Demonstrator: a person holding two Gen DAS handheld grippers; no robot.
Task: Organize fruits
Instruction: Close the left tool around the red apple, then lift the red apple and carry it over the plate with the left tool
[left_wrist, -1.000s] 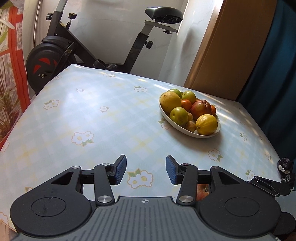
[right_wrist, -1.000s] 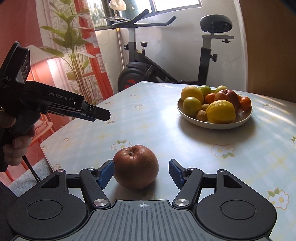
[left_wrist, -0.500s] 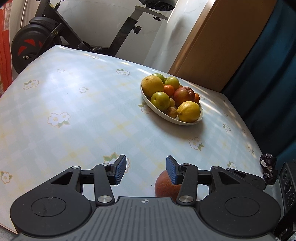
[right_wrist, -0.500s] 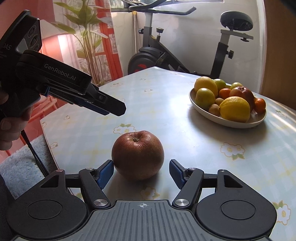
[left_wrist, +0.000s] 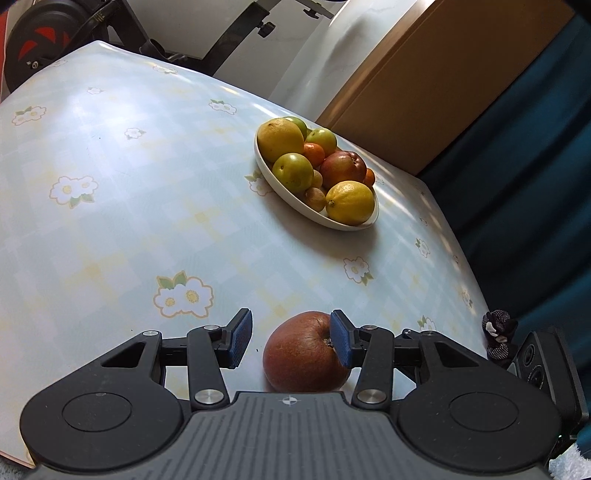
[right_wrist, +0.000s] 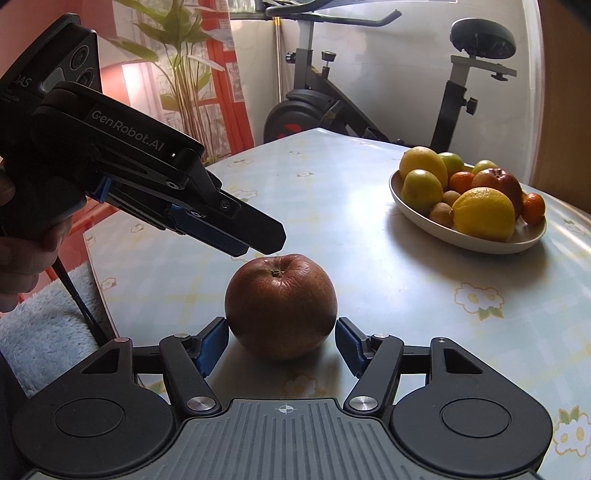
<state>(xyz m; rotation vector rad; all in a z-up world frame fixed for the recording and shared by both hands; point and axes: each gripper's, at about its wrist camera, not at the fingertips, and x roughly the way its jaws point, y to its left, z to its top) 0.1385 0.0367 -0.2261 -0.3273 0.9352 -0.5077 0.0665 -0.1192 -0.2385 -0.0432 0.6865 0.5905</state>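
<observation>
On table, heaped fruit bowl (right_wrist: 467, 236), right gripper (right_wrist: 280, 339) wide around apple (right_wrist: 280, 306), left gripper (left_wrist: 291, 338) wide, perhaps touching.

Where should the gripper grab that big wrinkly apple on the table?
Across its widest middle, from the sides. The apple sits stem-up, and the right hand-held gripper is open with a finger on either side, low by the table.

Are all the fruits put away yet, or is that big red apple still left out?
Mostly done: the white bowl already holds lemons, green fruits, oranges and a red apple. In hand: nothing yet. The wrinkly red apple sits on the table between the open fingers of the right hand-held gripper, with the left hand-held gripper open above it. Left: grip it and probably carry it to the bowl.
</observation>
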